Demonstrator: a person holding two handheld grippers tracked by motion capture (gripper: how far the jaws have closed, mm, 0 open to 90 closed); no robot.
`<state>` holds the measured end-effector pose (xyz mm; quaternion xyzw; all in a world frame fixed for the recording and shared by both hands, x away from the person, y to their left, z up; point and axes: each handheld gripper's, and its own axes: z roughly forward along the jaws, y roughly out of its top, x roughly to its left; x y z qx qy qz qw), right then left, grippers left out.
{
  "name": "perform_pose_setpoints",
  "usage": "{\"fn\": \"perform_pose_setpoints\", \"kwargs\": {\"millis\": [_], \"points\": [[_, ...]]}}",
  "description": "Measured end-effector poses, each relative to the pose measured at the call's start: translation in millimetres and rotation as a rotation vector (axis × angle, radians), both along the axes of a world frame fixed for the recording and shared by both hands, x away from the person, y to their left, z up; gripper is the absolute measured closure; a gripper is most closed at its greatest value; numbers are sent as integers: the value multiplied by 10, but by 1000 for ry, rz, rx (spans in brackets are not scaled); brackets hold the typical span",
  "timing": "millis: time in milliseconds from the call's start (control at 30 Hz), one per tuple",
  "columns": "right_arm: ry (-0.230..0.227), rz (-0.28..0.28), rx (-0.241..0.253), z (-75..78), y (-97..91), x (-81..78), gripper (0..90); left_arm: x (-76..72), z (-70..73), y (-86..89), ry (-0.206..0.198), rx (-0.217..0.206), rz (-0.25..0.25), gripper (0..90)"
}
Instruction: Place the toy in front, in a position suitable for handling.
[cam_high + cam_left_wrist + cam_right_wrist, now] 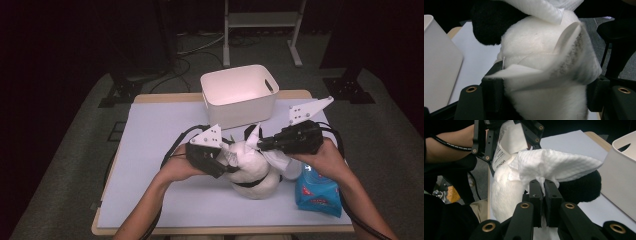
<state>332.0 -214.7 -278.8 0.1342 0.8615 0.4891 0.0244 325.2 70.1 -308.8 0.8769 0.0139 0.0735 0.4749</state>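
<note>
A white plush toy (252, 172) with black parts (581, 187) stands on the pale mat at the table's middle. My left gripper (227, 157) comes at it from the left. In the left gripper view its jaws (545, 87) press on the toy's white body (536, 42), with a folded printed tag (571, 60) caught between them. My right gripper (543, 190) is shut on a white textured wipe (554, 162), whose loose end lies over the top of the toy. In the high view the right gripper (260, 142) sits just above the toy's right side.
A white bin (240, 95) with cut-out handles stands behind the toy at the table's far edge. A blue wipes packet (317, 192) lies at the front right by the right forearm. Bare mat (150, 150) stretches to the left. Stands and cables sit on the floor behind.
</note>
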Motion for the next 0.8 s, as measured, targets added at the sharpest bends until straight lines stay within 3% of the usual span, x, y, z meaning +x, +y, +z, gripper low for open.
{"fn": "perform_pose_setpoints", "kwargs": {"millis": [300, 467, 533, 800], "points": [[-2, 31, 25, 59, 74, -5, 848, -27, 62, -34, -15, 15, -13, 311], [-23, 61, -5, 97, 206, -23, 848, -46, 82, -119, -25, 36, -19, 301], [-29, 52, -27, 93, 223, -22, 847, -32, 67, -122, -13, 42, -14, 281], [-13, 31, -36, 7, 120, 3, 849, -22, 34, -148, 22, 17, 5, 177]]}}
